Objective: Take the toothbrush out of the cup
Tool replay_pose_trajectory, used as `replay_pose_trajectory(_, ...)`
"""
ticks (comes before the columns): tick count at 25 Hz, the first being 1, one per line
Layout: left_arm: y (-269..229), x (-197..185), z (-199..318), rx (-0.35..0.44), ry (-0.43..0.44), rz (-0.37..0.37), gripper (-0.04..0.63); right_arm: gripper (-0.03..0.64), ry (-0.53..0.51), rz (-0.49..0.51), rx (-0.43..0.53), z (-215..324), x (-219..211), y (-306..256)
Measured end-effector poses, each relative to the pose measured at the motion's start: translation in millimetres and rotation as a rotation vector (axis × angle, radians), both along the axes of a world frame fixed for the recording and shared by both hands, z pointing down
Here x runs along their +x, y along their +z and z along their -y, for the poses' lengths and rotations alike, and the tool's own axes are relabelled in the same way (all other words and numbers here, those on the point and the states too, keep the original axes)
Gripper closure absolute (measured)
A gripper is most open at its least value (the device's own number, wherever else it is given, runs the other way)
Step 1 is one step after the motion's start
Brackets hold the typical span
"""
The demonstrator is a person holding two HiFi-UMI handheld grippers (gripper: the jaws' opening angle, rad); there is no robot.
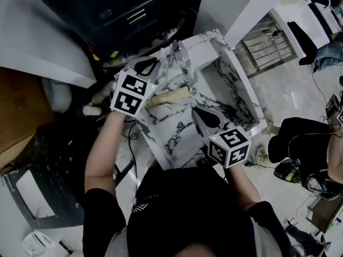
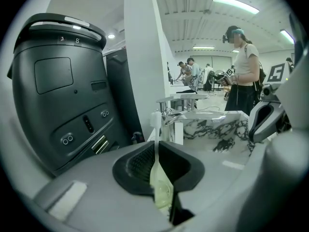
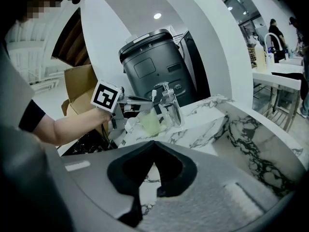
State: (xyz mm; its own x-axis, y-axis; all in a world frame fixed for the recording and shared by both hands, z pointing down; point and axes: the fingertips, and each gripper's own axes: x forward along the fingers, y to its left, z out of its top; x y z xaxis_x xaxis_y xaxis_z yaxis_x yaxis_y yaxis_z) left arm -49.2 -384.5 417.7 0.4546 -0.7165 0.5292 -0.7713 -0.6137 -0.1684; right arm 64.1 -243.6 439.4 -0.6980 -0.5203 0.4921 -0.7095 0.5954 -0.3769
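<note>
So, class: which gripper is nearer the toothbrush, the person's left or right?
Left. The left gripper is closed on the toothbrush; the right gripper is well apart from it, empty, over the marble counter.

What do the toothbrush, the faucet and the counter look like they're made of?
Toothbrush: probably plastic; the glossy, pale green handle looks translucent and thins to a white neck.
Faucet: looks like chromed metal, with mirror-bright reflections.
Counter: white with dark veins and a polished sheen, so marble or a marble-look surface; I cannot tell which.
</note>
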Motion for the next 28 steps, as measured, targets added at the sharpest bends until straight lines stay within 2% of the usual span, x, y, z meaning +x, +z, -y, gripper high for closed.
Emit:
replay_pose_trajectory(9,-17,-3,-6,0.069,-0.005,-0.012,0.554,0.614,0.019,0.003,0.031,-3,5,-11)
replay_pose_trajectory(22,-72,-12,-29,0.204,-0.027,-0.086,0.555,0.614,0.046,0.006,0.094,-14,10,-29)
replay_pose_trajectory(28,-84,-16,-47,0.235,-0.024,-0.114,0.555,0.614,0.054,-0.006,0.130,-21,6,-35)
